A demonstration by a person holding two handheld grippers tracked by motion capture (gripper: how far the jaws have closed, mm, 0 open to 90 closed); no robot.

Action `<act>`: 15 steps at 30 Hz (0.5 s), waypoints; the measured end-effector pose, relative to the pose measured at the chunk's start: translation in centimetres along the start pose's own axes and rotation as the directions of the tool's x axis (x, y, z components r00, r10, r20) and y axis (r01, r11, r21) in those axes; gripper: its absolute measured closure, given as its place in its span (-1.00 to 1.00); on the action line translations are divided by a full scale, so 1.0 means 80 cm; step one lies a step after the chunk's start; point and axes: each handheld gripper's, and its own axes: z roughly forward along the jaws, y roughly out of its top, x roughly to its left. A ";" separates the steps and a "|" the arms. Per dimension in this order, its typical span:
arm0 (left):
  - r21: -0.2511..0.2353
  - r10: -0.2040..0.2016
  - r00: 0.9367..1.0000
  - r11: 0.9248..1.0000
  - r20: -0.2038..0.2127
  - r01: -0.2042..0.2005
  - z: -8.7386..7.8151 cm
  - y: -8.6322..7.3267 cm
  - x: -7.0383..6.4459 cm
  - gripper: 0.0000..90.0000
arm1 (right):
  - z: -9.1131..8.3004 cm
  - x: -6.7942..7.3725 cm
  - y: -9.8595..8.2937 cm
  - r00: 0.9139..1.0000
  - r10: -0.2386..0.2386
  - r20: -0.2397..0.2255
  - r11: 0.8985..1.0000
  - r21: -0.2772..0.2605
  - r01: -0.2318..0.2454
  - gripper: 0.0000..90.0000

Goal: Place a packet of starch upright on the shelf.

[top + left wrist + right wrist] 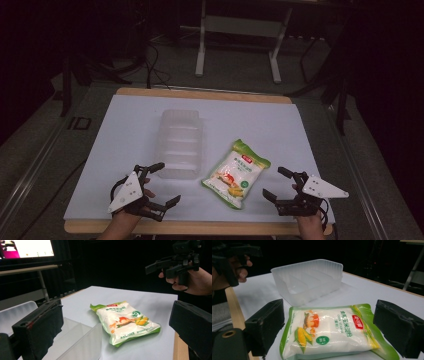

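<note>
Both claws, left gripper [162, 184] and right gripper [278, 183], gape wide, seemingly touching nothing, flanking the starch bag [235, 173].

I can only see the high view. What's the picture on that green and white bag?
Observer: The bag shows corn cobs and the words CORN STARCH.
Operator: Is the clear box empty?
Observer: Yes, the clear box holds nothing; it just has ridges inside.
Operator: Is anything glowing behind the table?
Observer: A lit screen glows beyond the table, in the left gripper view.
</note>
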 end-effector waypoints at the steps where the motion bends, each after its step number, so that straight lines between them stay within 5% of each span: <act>1: 0.002 -0.003 1.000 1.000 0.000 0.003 0.000 -0.001 0.001 -1.00 | 0.001 0.002 0.000 1.000 -0.013 -0.002 1.000 -0.001 0.013 -0.78; 15: -0.002 -0.004 1.000 1.000 0.012 0.004 0.001 -0.001 0.000 -1.00 | -0.003 0.020 0.018 0.999 -0.026 -0.046 1.000 -0.018 0.026 -0.69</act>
